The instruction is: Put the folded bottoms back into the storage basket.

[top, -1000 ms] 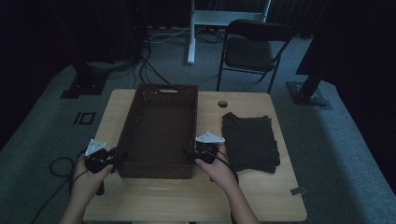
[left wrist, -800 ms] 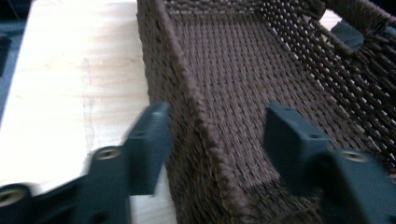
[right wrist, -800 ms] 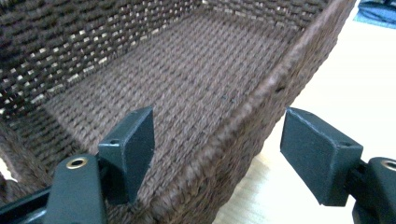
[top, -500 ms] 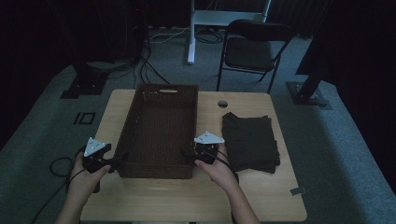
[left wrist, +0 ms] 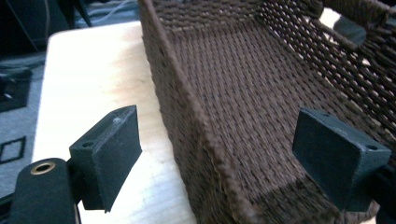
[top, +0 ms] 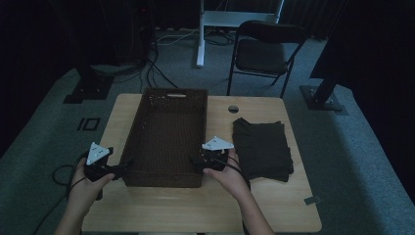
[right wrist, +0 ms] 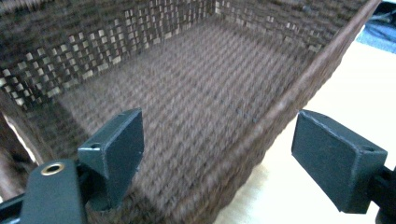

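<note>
Hand-held grippers (top: 161, 166) astride lengthwise basket (top: 166, 132) walls

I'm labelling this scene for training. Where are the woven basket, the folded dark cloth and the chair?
woven basket (top: 169, 95): high view, on its far rim.
folded dark cloth (top: 262, 147): high view, middle of the top layer.
chair (top: 262, 55): high view, on the seat.

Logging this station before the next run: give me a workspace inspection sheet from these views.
Surface: wooden table, round hole near the far edge.
Job's things: empty woven basket; folded dark cloth to its right.
Clutter: small grey tag near the table's right corner.
Tools: left tool and right tool open, jaws just opened, each straddling a basket wall.
Cables: one trails off the left tool; more on the floor behind.
Surroundings: folding chair, carpet, dark room.
</note>
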`<state>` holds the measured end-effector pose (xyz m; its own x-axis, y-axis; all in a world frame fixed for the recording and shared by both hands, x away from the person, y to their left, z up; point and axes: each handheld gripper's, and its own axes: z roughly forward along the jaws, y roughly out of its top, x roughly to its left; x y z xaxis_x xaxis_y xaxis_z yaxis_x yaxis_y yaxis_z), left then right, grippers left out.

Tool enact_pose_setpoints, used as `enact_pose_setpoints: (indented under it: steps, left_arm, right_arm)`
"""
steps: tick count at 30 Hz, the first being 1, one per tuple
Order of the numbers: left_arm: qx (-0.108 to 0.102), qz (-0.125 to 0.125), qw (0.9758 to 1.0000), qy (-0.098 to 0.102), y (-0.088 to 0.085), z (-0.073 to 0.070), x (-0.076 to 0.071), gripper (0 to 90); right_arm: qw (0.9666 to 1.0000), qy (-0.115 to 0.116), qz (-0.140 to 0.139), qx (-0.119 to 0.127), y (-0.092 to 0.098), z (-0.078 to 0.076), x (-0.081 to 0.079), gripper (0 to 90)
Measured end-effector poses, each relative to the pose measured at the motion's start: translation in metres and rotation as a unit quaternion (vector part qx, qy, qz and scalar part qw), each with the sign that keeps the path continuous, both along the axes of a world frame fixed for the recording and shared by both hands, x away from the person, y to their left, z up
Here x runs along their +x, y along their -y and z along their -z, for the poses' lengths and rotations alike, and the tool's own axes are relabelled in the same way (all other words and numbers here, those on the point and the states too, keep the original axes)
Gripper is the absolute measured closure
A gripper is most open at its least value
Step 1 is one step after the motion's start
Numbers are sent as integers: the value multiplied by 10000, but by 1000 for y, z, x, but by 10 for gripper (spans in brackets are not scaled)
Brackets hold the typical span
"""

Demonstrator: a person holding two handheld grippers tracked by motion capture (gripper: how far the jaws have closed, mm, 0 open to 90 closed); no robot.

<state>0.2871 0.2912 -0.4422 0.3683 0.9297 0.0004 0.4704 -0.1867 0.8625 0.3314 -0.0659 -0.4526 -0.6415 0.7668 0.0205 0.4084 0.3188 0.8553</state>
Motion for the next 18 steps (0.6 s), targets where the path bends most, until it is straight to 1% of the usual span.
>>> enact_pose_setpoints:
  steps: [2, 3, 4, 5, 7, 9, 11, 13, 14, 17, 18]
  left_arm:
    - [-42, -3, 10000, 40, 1, -3, 0, 140]
    - [-16, -22, 10000, 68, 2, -5, 1, 135]
    - [-13, 31, 10000, 81, 3, -6, 1, 135]
    - [-63, 44, 9999, 76, 5, -6, 2, 135]
    - [-63, 88, 9999, 85, 8, -7, 3, 135]
    - [-106, 92, 9999, 93, 12, -8, 4, 135]
    - [-132, 150, 9998, 97, 16, -9, 5, 135]
    - [-95, 180, 9997, 107, 20, -10, 6, 135]
    - [-115, 178, 9997, 115, 21, -10, 7, 135]
    - [-135, 150, 9997, 113, 27, -11, 9, 135]
    - [-116, 194, 9997, 113, 29, -11, 10, 135]
  right_arm:
    - [9999, 65, 39, 112, 2, -3, 0, 159]
    - [9997, 57, 77, 219, 2, -5, 0, 156]
    - [9994, 32, 93, 323, 3, -6, 0, 157]
    - [9994, 39, 91, 329, 5, -7, 0, 156]
    - [9997, 101, 94, 218, 7, -8, 0, 156]
    - [9996, 121, 88, 259, 10, -9, 1, 161]
    - [9995, 118, 111, 265, 13, -9, 2, 171]
    - [9994, 148, 138, 268, 17, -10, 2, 174]
    - [9994, 163, 142, 259, 18, -10, 2, 174]
    - [9991, 256, 194, 276, 24, -11, 3, 174]
    - [9991, 290, 203, 250, 26, -12, 3, 174]
